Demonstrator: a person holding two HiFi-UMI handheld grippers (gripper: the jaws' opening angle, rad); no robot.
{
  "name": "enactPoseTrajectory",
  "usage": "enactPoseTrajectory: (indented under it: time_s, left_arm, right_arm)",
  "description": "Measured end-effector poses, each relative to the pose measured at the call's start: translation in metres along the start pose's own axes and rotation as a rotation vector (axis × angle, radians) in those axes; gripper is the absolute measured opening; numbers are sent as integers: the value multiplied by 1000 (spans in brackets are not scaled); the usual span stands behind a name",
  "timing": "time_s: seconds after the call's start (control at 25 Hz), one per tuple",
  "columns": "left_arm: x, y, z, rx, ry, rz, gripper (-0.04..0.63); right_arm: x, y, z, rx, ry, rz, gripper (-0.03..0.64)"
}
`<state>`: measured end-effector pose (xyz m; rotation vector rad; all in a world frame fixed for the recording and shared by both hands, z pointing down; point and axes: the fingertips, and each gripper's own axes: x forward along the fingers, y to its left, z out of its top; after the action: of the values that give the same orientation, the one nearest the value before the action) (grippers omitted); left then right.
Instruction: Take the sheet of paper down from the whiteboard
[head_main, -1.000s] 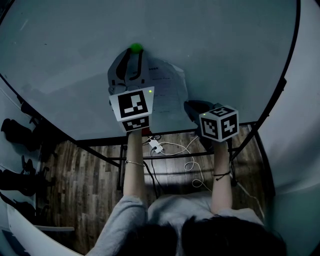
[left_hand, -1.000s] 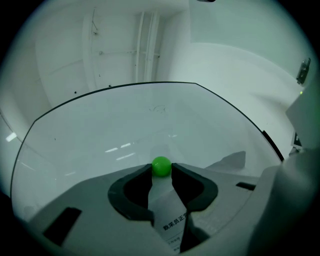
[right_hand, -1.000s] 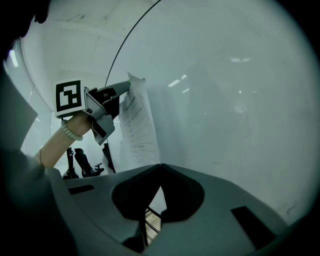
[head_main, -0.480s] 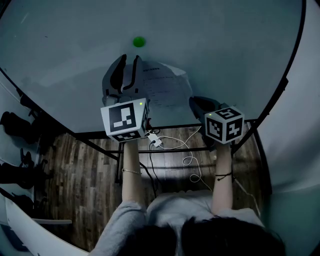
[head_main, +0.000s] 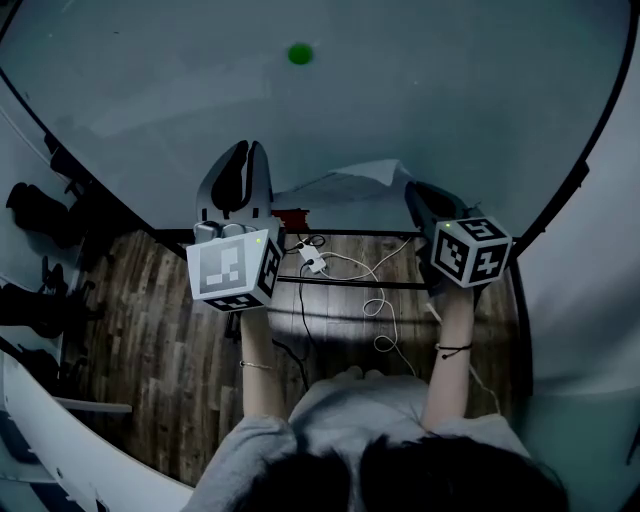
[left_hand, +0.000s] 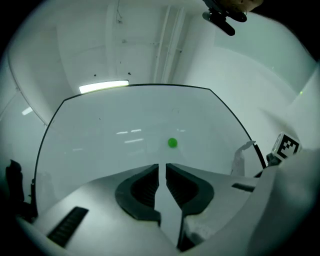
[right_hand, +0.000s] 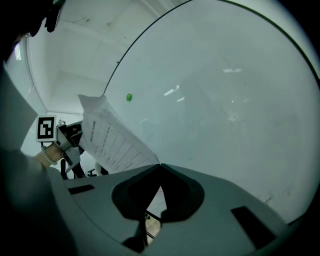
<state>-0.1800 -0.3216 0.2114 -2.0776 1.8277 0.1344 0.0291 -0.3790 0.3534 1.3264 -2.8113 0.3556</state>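
In the head view the whiteboard (head_main: 450, 90) fills the far part of the scene, with a round green magnet (head_main: 300, 54) stuck on it far above both hands. The sheet of paper (head_main: 345, 182) is off the magnet and low down near the board's bottom edge, stretched leftward from the right gripper (head_main: 412, 188), which has its right end. The left gripper (head_main: 247, 150) points at the board just left of the sheet, apart from it. Below lie a wooden floor (head_main: 170, 350) and white cables (head_main: 380, 300). In the left gripper view the left gripper (left_hand: 162, 170) shows its jaws with only a narrow slit between them (they have just been closing) and nothing in that slit; the green magnet (left_hand: 172, 143) sits on the whiteboard (left_hand: 125, 125) just beyond the tips, and an edge of the sheet of paper (left_hand: 242, 156) stands at the far right beside the other gripper's marker cube (left_hand: 286, 145). In the right gripper view the right gripper (right_hand: 159, 166) is pinched tight on a corner of the sheet of paper (right_hand: 112, 142), whose printed face slants up and to the left, away from the whiteboard (right_hand: 225, 100); the green magnet (right_hand: 129, 97) shows on the board just past the sheet's upper edge.
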Motion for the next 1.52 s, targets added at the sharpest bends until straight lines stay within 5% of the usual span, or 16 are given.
enactPoseTrajectory:
  time_s: [0.16,0.84,1.52]
  left_arm:
    - [-19,-5,-14,-45,58,-6,6]
    - [-102,-32,-80,-228,288,-104,5]
    - [-175,-48,-87,-260,328,-123,5]
  right_arm:
    - [-10,6,2,-59,-43,-15,2]
    - [-36,82,-12,-179,-71,100,2]
    - [-85,136,-35,-194,-109,124,0]
